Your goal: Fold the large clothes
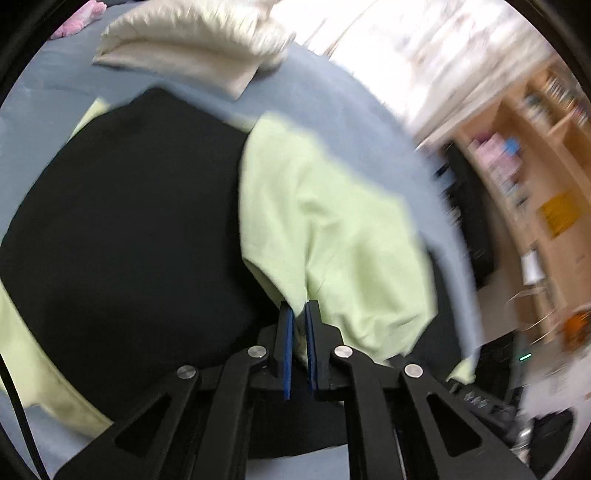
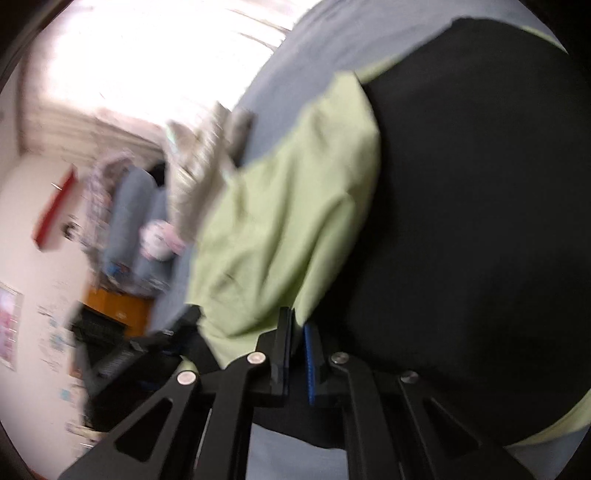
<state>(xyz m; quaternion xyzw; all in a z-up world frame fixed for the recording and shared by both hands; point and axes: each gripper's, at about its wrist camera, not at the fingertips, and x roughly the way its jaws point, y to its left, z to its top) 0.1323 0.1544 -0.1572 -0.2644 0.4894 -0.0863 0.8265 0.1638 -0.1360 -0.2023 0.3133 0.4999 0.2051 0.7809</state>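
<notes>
A large garment with a black body (image 1: 129, 229) and light green sleeves lies on a blue-grey bed sheet (image 1: 332, 96). My left gripper (image 1: 299, 314) is shut on a light green sleeve (image 1: 332, 229) and holds it folded over the black body. In the right wrist view, my right gripper (image 2: 298, 325) is shut on light green sleeve fabric (image 2: 280, 229), next to the black body (image 2: 472, 221). Both views are motion-blurred.
A cream pillow (image 1: 192, 40) lies at the head of the bed, with a pink item (image 1: 79, 20) beyond. Wooden shelves (image 1: 532, 155) stand past the bed's right edge. The right wrist view shows a bright window (image 2: 155, 51), hanging clothes (image 2: 129, 206) and a dark chair (image 2: 110, 354).
</notes>
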